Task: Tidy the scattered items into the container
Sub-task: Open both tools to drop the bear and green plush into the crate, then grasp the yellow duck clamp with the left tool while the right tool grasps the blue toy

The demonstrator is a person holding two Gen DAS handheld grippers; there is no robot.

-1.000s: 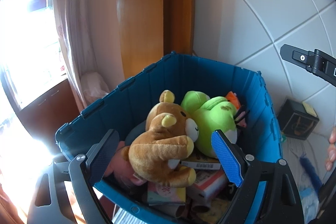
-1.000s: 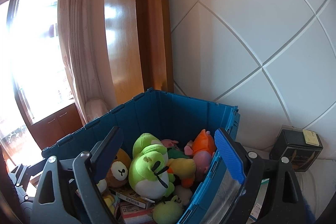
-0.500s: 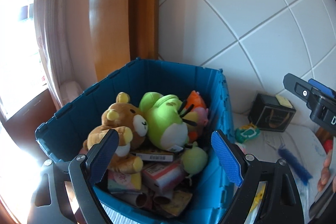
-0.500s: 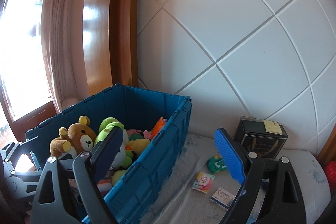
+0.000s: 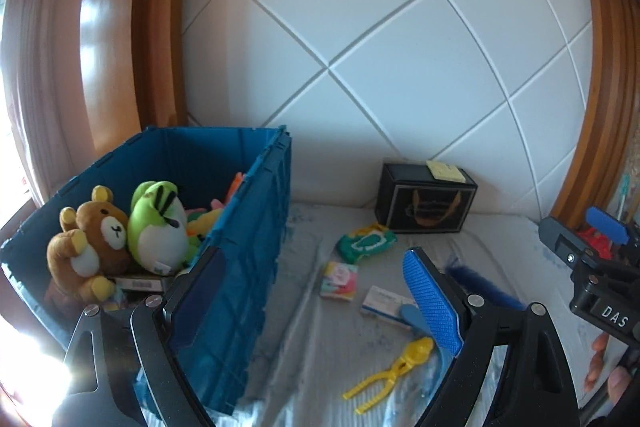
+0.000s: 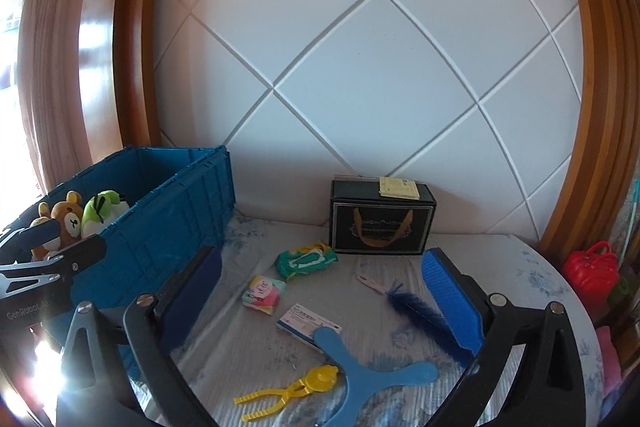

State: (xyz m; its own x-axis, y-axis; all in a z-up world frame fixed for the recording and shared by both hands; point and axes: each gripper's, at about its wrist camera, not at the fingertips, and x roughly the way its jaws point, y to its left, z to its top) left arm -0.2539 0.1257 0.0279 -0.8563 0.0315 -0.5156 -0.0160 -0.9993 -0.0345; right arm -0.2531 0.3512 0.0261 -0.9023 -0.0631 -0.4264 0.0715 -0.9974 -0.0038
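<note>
The blue crate stands at the left, holding a brown bear, a green plush and boxes. Scattered on the mattress are a green wipes pack, a colourful packet, a white-blue box, a blue boomerang, a yellow clamp toy and a dark blue feather. My left gripper is open and empty beside the crate's right wall. My right gripper is open and empty above the scattered items.
A black gift box stands against the padded white wall. A red bag sits at the right edge. Wooden frames flank the wall. The right gripper shows in the left wrist view.
Both grippers swung right, away from over the crate toward the mattress. The scattered items came into view. Both stayed open and empty.
</note>
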